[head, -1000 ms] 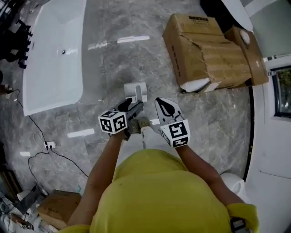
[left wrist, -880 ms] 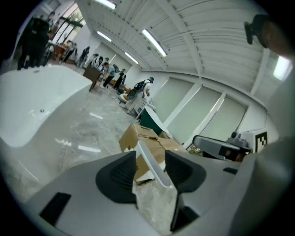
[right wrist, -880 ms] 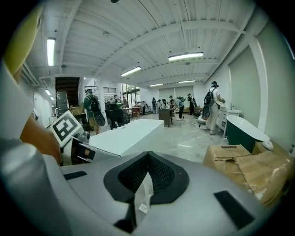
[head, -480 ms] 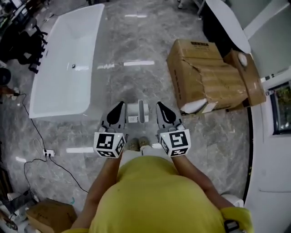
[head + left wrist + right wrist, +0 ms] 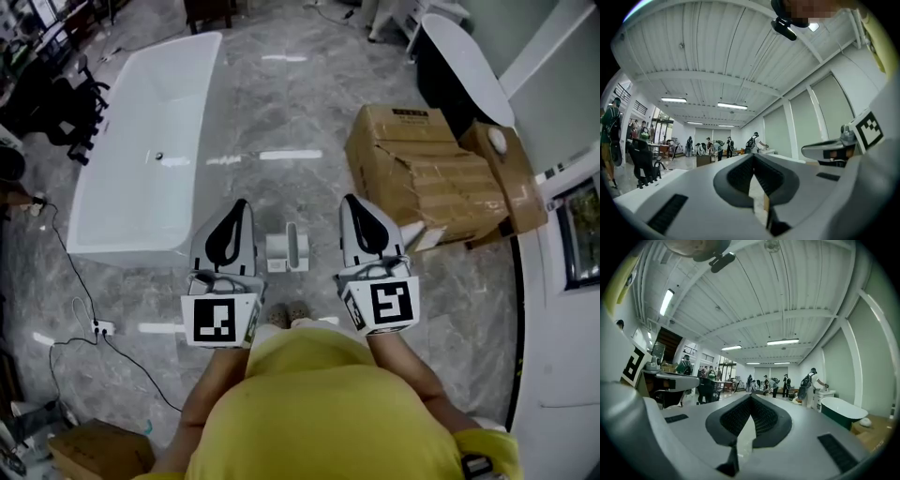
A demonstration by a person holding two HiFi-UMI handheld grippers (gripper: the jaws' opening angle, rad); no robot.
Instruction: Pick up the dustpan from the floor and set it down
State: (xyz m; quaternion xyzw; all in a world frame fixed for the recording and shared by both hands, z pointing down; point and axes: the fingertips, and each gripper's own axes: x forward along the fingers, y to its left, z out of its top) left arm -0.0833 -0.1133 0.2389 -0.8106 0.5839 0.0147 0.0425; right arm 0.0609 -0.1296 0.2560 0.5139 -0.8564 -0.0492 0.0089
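The dustpan (image 5: 288, 251), small and white-grey, lies on the marble floor just ahead of the person's feet. It lies between the two grippers in the head view and far below them. My left gripper (image 5: 238, 206) is held up and level, shut, with nothing in it. My right gripper (image 5: 352, 201) is level beside it, also shut and empty. In the left gripper view the left gripper's tips (image 5: 753, 157) meet, as do the right gripper's tips (image 5: 750, 397) in the right gripper view. Both views look across the hall and do not show the dustpan.
A white bathtub (image 5: 141, 150) stands at the left and a torn cardboard box (image 5: 431, 173) at the right, with a dark tub (image 5: 464, 56) behind it. A cable and power strip (image 5: 101, 328) lie at the lower left near a small box (image 5: 94, 450). Several people stand far off (image 5: 787, 383).
Both grippers have risen from low near the floor and now point level. The left one has rolled upright. The dustpan stays on the floor.
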